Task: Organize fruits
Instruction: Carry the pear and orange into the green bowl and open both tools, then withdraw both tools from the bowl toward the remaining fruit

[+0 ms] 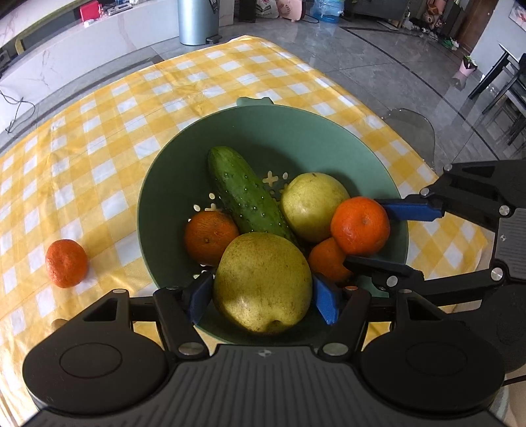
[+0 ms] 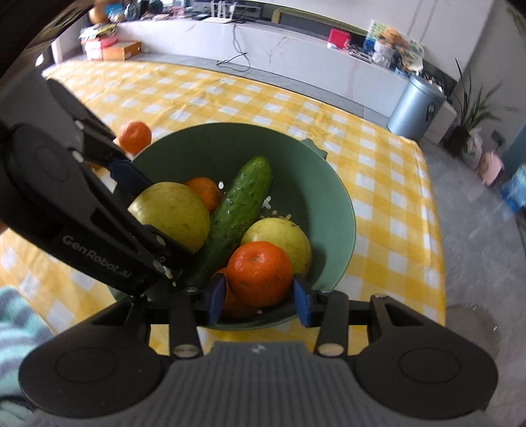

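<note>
A green colander bowl [image 1: 250,128] on the checked cloth holds a cucumber [image 1: 246,193], a yellow pear [image 1: 312,203] and two tangerines [image 1: 210,236]. My left gripper [image 1: 263,295] is shut on a second large pear [image 1: 263,282] over the bowl's near rim. My right gripper [image 2: 259,292] is shut on a bright tangerine [image 2: 259,272] over the bowl; it shows from the left wrist view [image 1: 360,226] too. One tangerine [image 1: 65,262] lies on the cloth left of the bowl.
The yellow checked tablecloth [image 1: 98,147] covers the table, with its far edge near a grey bin [image 1: 197,19]. A glass chair back [image 1: 414,131] stands beside the table's right edge. A plant [image 2: 466,111] stands on the floor.
</note>
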